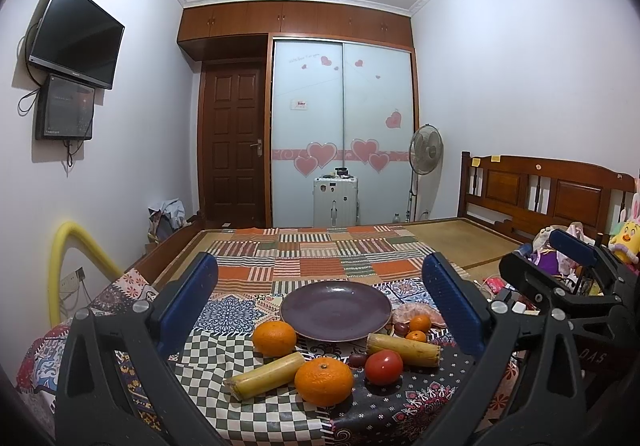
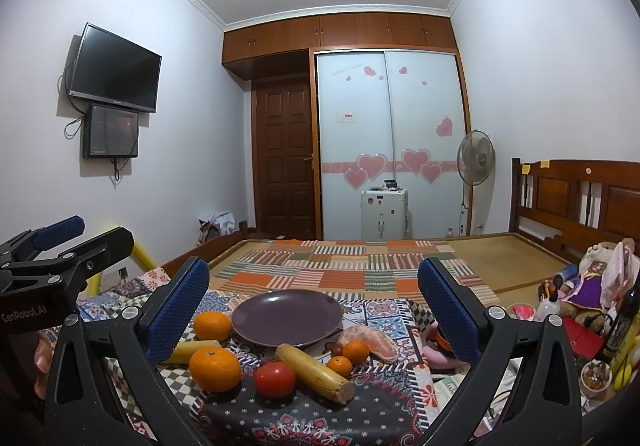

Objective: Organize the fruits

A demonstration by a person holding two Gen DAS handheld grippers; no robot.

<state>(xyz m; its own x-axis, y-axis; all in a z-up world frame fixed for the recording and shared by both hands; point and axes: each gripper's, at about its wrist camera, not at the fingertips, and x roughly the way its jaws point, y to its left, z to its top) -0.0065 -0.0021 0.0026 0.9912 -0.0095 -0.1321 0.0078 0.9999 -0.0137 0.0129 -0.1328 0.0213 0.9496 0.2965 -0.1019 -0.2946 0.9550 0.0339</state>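
Fruit loose beside purple plate.
Left gripper and right gripper spread wide, holding nothing, above tablecloth.

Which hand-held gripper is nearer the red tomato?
Right, narrowly. The tomato lies between the right hand-held gripper's open fingers, left of centre. For the left hand-held gripper, it lies toward the right finger, behind an orange.

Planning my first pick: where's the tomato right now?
The tomato sits on the patterned cloth near the front edge, in front of the purple plate, between the nearest large orange on its left and a sugarcane piece just behind-right.
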